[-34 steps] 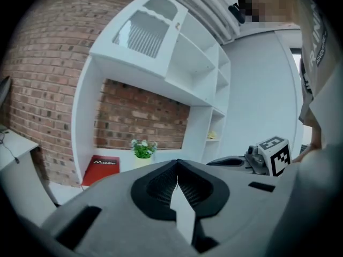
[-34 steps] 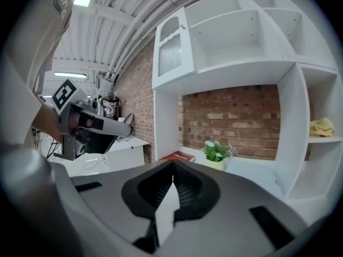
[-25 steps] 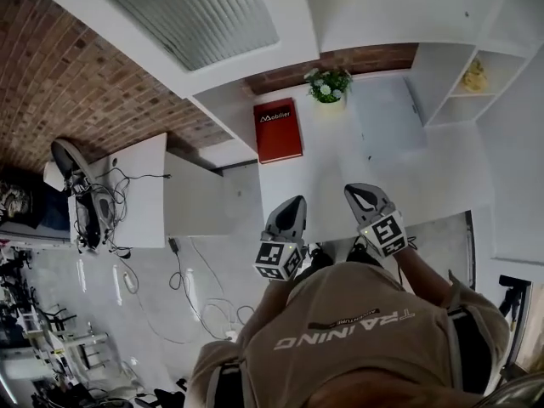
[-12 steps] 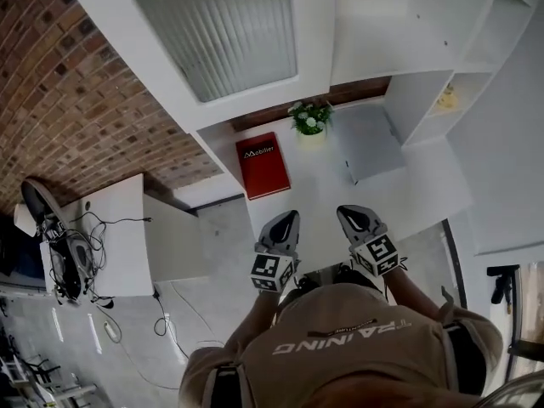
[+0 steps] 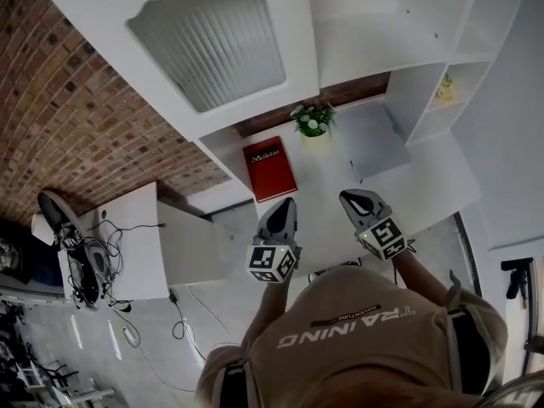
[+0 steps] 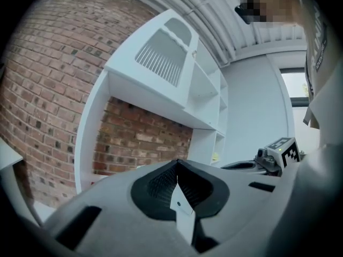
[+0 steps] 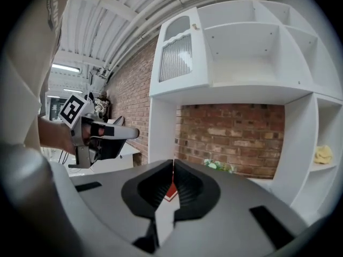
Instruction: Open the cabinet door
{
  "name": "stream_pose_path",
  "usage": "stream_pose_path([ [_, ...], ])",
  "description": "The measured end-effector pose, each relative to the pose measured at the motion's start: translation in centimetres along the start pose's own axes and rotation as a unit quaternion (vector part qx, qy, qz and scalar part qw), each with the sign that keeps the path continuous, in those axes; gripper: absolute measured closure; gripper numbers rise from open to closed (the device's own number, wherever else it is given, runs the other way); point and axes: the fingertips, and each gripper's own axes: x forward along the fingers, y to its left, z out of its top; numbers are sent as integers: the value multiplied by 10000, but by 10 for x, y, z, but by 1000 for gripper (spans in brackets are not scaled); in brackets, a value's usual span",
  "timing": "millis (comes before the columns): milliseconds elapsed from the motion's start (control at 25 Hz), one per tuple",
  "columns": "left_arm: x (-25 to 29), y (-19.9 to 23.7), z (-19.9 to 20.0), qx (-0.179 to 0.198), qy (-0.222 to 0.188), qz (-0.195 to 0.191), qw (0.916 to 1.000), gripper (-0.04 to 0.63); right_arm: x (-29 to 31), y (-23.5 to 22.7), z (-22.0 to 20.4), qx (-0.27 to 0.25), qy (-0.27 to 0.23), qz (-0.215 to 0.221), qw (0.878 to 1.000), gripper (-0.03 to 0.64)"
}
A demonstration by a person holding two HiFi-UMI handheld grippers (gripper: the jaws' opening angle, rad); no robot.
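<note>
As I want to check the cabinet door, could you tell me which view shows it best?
The right gripper view: the cabinet door appears whole, nearly face-on, closed, with its knob. The head view shows the door large but from below, cut by the frame's top. The left gripper view shows the door at a slant.

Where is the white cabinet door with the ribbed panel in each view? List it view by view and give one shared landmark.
Head view: the white cabinet door with the ribbed panel is upper left, above the white counter.
Left gripper view: door top centre, slanting.
Right gripper view: door upper centre-left, beside the open white shelves.
Shared landmark: the brick back wall below the cabinet, also at and.
</note>
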Motion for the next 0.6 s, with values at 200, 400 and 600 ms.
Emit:
stream_pose_path([
  [200,-2,-5,-8,8,148,112,9998,586,3,-14,-1,145,-100,34,9998,603],
  [400,1,-4,-5,548,352,96,9978,586,8,-13,1,91,-117,118,9998,603],
  [600,22,-8,51,761,-164,-115,9969,586,7,-30,48,-159,-710,3,9973,603],
])
